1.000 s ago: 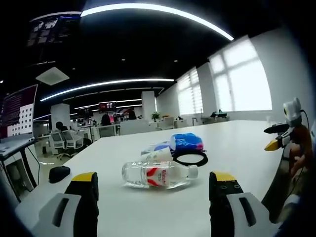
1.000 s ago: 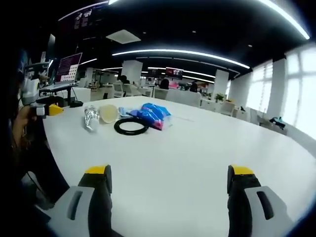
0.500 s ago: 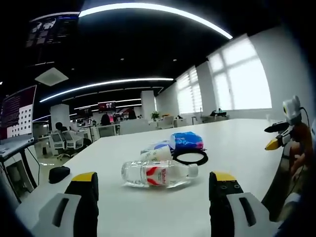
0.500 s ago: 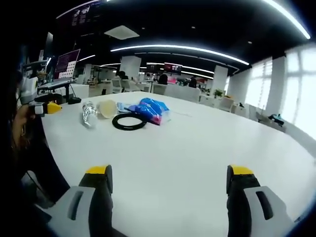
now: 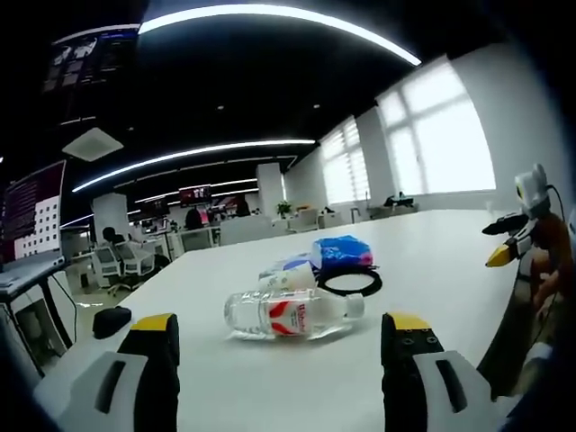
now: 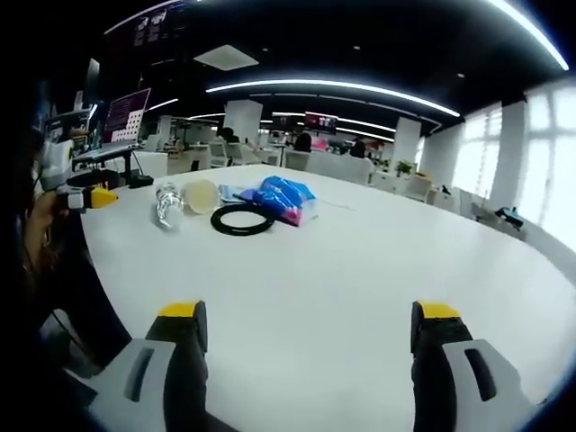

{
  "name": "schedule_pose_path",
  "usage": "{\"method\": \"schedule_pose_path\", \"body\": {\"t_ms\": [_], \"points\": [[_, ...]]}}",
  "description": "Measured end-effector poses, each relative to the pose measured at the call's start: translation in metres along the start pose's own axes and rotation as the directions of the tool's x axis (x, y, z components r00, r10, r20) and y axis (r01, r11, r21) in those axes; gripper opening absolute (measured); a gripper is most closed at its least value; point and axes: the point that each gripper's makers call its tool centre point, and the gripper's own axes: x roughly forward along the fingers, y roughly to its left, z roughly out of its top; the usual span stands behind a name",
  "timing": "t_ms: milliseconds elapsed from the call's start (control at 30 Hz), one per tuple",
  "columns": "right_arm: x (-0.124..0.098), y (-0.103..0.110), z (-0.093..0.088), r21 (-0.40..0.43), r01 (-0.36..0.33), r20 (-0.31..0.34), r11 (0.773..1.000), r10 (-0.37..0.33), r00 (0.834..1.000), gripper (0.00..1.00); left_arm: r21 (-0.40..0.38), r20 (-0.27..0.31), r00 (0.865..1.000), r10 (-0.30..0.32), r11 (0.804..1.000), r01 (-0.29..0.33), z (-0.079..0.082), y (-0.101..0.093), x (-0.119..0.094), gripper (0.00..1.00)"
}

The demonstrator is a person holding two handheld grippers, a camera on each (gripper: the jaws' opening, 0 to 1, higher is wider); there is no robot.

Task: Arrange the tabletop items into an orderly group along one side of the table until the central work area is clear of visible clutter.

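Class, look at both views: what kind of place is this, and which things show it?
Most likely an open-plan office: a big white table, rows of desks with office chairs, and wall-mounted screens under long ceiling strip lights.

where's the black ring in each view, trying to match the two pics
Left gripper view: the black ring lies right of centre, just behind the cap end of the lying water bottle.
Right gripper view: the ring lies upper left of centre, right of the bottle.
Shared landmark: the blue packet beside the ring.
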Motion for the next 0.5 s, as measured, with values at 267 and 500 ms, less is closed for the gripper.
{"method": "schedule_pose_path", "body": {"t_ms": [267,500], "points": [[0.002,0.001,-0.002,-0.002,-0.005,-0.012,1.000,0.005,1.000,0.89,0.178,0.053,0.999,-0.011,0.984,0.001,0.015,-0.010,0.000,0.93],[0.002,0.001,-0.003,-0.002,-0.006,-0.013,1.000,0.006,1.000,0.89,0.372,0.047,0.998,0.041,0.927,-0.056,0.013,-0.011,0.002,0.93]]}}
